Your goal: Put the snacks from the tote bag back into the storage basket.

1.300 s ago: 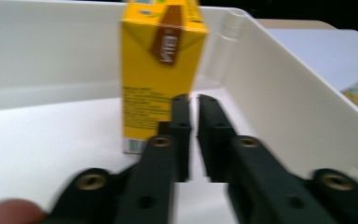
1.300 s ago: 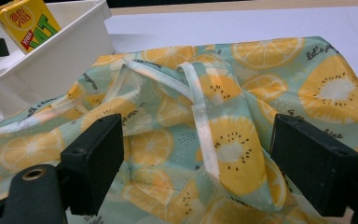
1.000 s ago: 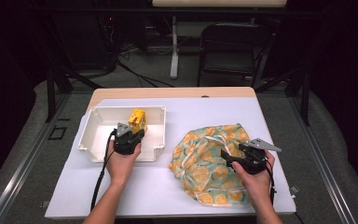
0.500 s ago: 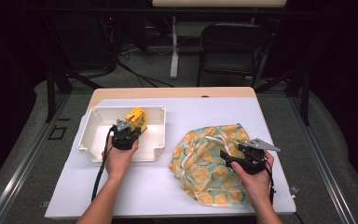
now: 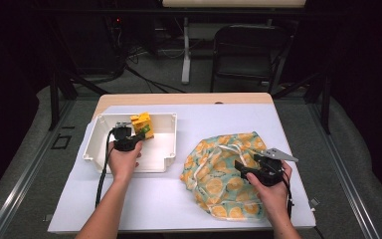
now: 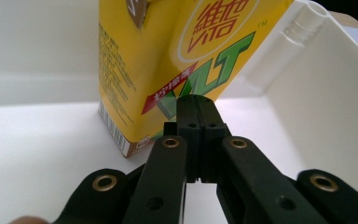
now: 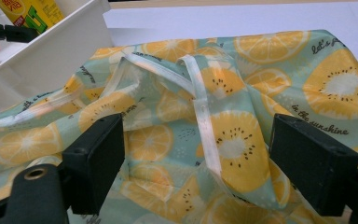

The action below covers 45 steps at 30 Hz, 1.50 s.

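Note:
A yellow drink carton (image 5: 142, 124) (image 6: 168, 60) stands at the far side of a white plastic bin (image 5: 166, 149) (image 6: 317, 93) on the left of the table. Inside the bin, my left gripper (image 5: 131, 134) (image 6: 196, 100) is shut and empty. Its tips point at the carton's lower front; I cannot tell whether they touch it. On the right lies a crumpled teal bag (image 5: 219, 169) (image 7: 242, 93) printed with orange slices and edged with white trim. My right gripper (image 5: 241, 167) (image 7: 196, 140) hovers open over it, a fold of cloth between the wide jaws, pads not pressing.
A white sheet (image 5: 219, 119) covers most of the wooden table (image 5: 184, 98). A dark chair (image 5: 251, 45) and stand legs are on the floor beyond the far edge. Bare sheet lies between bin and bag and along the near edge.
The left hand has slid its shut gripper a little left and farther into the bin, beside the carton. The right hand and the bag have stayed put.

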Motion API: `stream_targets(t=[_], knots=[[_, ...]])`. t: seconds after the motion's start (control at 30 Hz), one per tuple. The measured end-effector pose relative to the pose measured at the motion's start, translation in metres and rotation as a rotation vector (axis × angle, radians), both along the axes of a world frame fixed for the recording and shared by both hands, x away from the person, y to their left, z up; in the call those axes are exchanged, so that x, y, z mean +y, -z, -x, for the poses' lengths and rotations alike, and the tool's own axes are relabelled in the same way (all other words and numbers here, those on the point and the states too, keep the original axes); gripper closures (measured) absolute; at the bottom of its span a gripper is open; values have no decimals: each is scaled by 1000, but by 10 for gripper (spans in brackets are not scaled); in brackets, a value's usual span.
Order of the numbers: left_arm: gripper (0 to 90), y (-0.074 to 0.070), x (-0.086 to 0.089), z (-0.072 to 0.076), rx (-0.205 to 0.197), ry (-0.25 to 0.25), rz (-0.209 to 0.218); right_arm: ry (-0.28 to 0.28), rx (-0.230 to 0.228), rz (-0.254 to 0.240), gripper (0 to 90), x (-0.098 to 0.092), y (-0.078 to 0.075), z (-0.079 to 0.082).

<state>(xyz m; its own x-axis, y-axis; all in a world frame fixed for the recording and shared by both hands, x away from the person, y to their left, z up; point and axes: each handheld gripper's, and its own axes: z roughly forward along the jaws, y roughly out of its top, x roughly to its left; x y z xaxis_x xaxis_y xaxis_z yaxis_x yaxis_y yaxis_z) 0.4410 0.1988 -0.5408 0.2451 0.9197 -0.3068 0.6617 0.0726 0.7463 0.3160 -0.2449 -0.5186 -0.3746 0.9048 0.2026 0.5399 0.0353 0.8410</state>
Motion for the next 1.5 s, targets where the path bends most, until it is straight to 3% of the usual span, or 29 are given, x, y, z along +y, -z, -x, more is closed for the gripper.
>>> stream_targets(t=[0.1, 0.27, 0.3, 0.33, 0.47, 0.63, 0.87, 1.0, 1.13, 1.17, 1.2, 1.23, 1.3, 1.43, 1.5], knots=[[900, 0, -2, -1, -10, -22, -15, 9, 4, 5, 179, 0, 1, 0], [900, 1, 2, -4, 25, -63, -32, 7, 3, 5, 180, 1, 1, 0], [900, 1, 3, -8, 45, -57, -66, 3, 2, 0, 180, 1, 2, 0], [900, 1, 3, -8, 45, -57, -66, 3, 1, -1, 180, 1, 2, -1], [894, -5, 2, -11, 9, -66, -56, 6, 3, 0, 180, 1, 2, -1], [898, -2, 4, -12, 11, -71, -67, 5, 3, 2, 180, 0, 2, -1], [825, -3, 0, -9, 1, -54, -70, 7, 1, 2, 179, 0, 2, -1], [787, -5, -3, -6, -28, -42, -59, 9, -1, 2, 180, -1, 2, -1], [671, -11, -5, 0, -60, -35, -45, 10, 0, 6, 180, -3, 2, 0], [671, -12, -5, 3, -90, -37, -31, 10, 0, 6, 180, -3, 2, 0], [604, -15, -4, 5, -98, -28, -17, 7, -2, 7, 179, -4, 2, 1], [559, -19, -3, 10, -135, -24, 26, 12, -2, 10, 179, -4, 1, 1], [459, -23, -3, 14, -152, -8, 37, 14, -5, 2, 178, -5, 1, 1], [209, -26, -6, 20, -177, 12, 21, 18, -10, -4, 175, -5, 1, 0], [100, -27, -6, 28, -184, 59, 12, 10, -5, 3, 173, -4, 1, 0]])
